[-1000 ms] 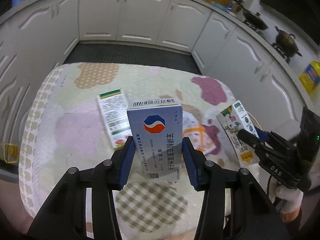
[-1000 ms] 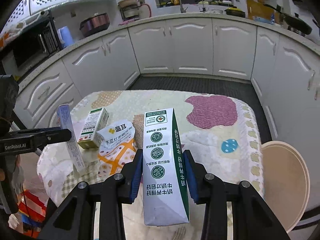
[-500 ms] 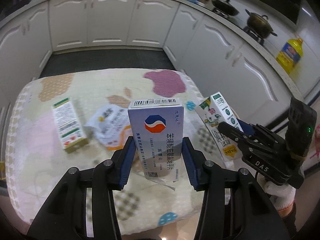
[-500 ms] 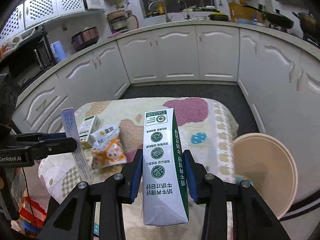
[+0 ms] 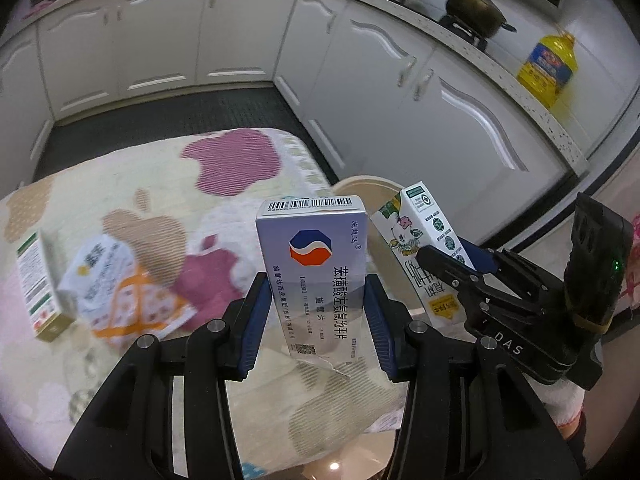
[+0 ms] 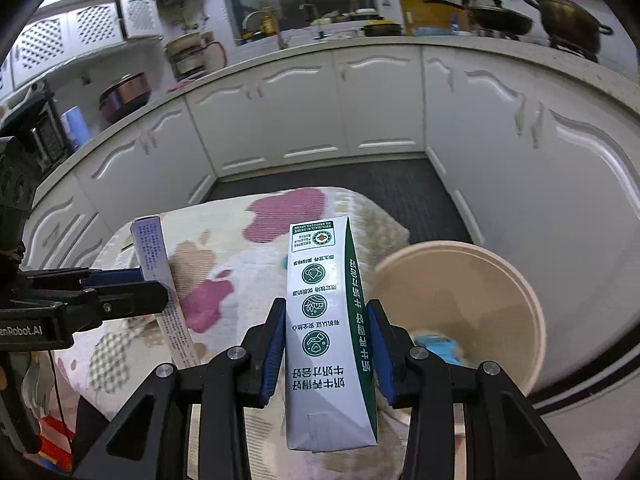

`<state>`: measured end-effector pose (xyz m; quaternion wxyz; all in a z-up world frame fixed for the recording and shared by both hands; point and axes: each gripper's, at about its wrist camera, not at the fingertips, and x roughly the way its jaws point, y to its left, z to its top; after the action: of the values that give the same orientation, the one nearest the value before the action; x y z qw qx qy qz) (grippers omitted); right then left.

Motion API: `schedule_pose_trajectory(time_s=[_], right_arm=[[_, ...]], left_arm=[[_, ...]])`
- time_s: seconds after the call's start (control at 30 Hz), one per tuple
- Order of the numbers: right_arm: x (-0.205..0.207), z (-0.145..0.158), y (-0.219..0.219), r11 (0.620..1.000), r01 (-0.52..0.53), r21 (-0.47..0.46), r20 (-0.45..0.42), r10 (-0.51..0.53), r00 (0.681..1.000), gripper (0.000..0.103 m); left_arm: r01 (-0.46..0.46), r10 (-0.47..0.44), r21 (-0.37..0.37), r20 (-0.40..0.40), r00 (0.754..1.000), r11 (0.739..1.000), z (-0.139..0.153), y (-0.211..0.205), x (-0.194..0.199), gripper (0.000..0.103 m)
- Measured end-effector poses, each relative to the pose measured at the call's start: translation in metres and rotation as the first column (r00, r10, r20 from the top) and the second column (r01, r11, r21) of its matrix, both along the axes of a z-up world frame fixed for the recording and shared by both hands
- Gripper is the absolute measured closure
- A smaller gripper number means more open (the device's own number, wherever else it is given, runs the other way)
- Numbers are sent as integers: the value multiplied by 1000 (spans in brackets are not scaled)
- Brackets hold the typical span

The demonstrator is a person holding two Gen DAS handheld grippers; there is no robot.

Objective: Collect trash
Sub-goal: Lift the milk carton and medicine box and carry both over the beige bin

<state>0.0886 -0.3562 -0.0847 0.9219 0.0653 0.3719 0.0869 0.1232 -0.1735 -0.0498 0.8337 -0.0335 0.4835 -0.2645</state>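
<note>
My left gripper (image 5: 314,308) is shut on a pale blue medicine box (image 5: 316,272) with a red and blue logo, held upright above the table's right end. My right gripper (image 6: 326,336) is shut on a white and green milk carton (image 6: 328,320), held upright beside a beige trash bin (image 6: 500,304). The carton (image 5: 424,248) and the right gripper (image 5: 460,276) also show in the left wrist view, with the bin's rim (image 5: 364,184) behind them. The medicine box (image 6: 162,280) and the left gripper (image 6: 120,292) show in the right wrist view. Something blue (image 6: 440,350) lies in the bin.
The table wears a patterned cloth (image 5: 224,168). A white and orange wrapper (image 5: 120,284) and a small green and white box (image 5: 38,284) lie on its left part. White cabinets (image 5: 440,100) curve around the room. A yellow oil bottle (image 5: 548,68) stands on the counter.
Both grippers have swung to the right with their loads. The bin is now nearer the right gripper and its rim has come into the left wrist view.
</note>
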Motion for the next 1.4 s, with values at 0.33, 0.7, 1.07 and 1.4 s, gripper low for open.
schedule_pose_trajectory(time_s=[0.33, 0.7, 1.07, 1.4], right_arm=[[-3, -14, -56, 995, 100, 12, -29, -99, 995, 65], [-4, -33, -99, 983, 181, 21, -75, -179, 981, 65], [5, -63, -124, 971, 235, 40, -139, -227, 964, 65], [15, -85, -133, 962, 265, 67, -186, -248, 951, 65]], left_arm=[[73, -73, -3, -24, 997, 997, -7, -61, 16, 58], [116, -116, -11, -59, 991, 993, -23, -113, 36, 58], [114, -114, 0, -89, 989, 993, -46, -143, 54, 58], [108, -104, 30, -115, 988, 994, -72, -158, 61, 58]])
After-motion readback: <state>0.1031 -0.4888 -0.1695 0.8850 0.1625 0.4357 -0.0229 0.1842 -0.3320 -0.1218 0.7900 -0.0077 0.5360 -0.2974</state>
